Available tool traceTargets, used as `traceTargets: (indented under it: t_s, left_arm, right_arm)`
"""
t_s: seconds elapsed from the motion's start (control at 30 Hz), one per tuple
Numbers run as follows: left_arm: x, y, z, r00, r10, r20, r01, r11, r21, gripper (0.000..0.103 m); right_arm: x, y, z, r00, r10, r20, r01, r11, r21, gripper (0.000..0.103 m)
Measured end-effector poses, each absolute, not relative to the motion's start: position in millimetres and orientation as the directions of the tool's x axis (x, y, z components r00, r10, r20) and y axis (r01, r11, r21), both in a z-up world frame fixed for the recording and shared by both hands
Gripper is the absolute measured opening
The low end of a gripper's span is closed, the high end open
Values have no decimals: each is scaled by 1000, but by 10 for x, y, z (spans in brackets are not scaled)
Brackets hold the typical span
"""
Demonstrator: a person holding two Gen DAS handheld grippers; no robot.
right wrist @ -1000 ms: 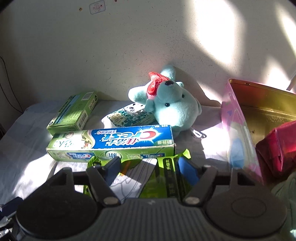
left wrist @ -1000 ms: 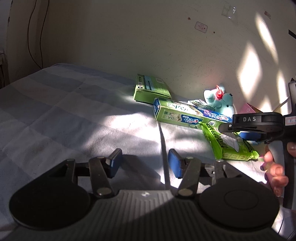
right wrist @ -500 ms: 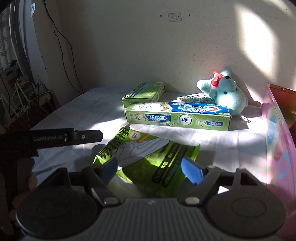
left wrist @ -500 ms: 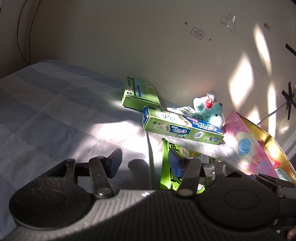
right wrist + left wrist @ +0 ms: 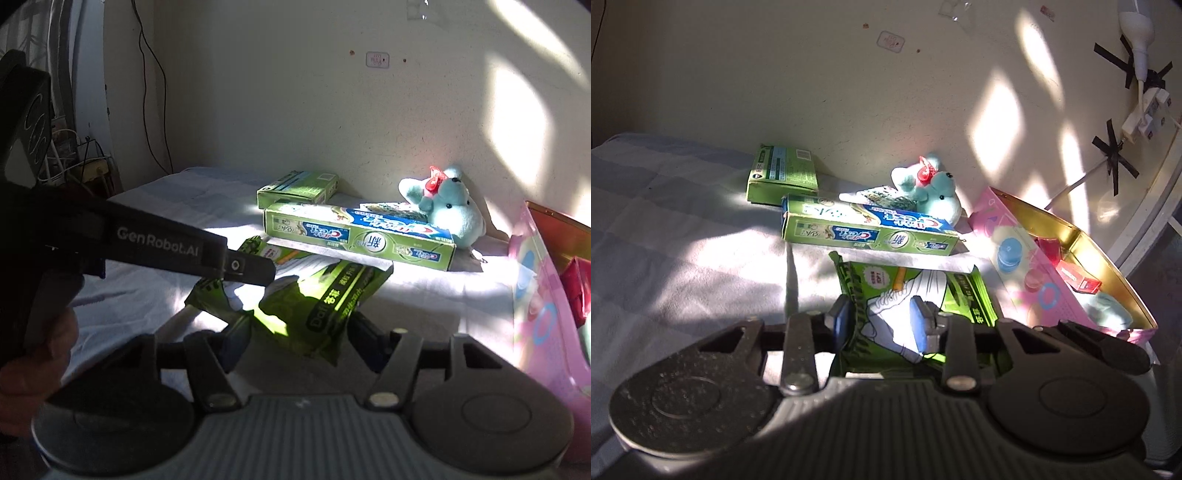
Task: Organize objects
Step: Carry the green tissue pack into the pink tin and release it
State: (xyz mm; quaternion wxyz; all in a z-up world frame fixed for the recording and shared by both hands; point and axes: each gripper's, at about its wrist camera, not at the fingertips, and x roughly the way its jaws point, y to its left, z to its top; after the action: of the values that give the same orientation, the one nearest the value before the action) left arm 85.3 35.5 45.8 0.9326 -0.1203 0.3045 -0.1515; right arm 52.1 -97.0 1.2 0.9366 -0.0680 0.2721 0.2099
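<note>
A green foil packet (image 5: 923, 288) with a white sock picture is tilted up off the bed sheet. My left gripper (image 5: 881, 325) is shut on the packet's near edge, blue pads pressing both sides. In the right wrist view the same packet (image 5: 332, 295) hangs crumpled, with the left gripper (image 5: 251, 267) reaching in from the left onto its far corner. My right gripper (image 5: 299, 343) has the packet's other end between its fingers; its jaws are closing, and a gap still shows at the right finger.
Behind the packet lie a green Crest toothpaste box (image 5: 871, 230), a smaller green box (image 5: 783, 175), a teal plush (image 5: 934, 188) and a flat patterned sachet (image 5: 882, 195), all near the wall. A pink tin (image 5: 1027, 266) with a gold inside holds red boxes at the right. A hand (image 5: 37, 362) grips the left gripper's handle.
The left gripper swung right over the green packet, shut on it and raised it. The right gripper turned left, and its fingers have narrowed around the packet's end.
</note>
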Motion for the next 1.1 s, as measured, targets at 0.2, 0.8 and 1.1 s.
traceTargets:
  t_s: [0.2, 0.8, 1.1]
  left_arm:
    - [864, -292, 875, 758, -460, -463, 357, 886, -296, 36]
    - [1648, -2699, 544, 491, -538, -685, 589, 785, -194, 39]
    - [1779, -2689, 578, 587, -485, -648, 535, 833, -140, 51]
  right_arm:
    - [286, -1573, 430, 861, 280, -425, -334, 941, -57, 60]
    - [871, -3951, 327, 728, 157, -668, -57, 984, 169, 59]
    - [957, -4094, 238, 820, 50, -570, 56, 984, 167, 69]
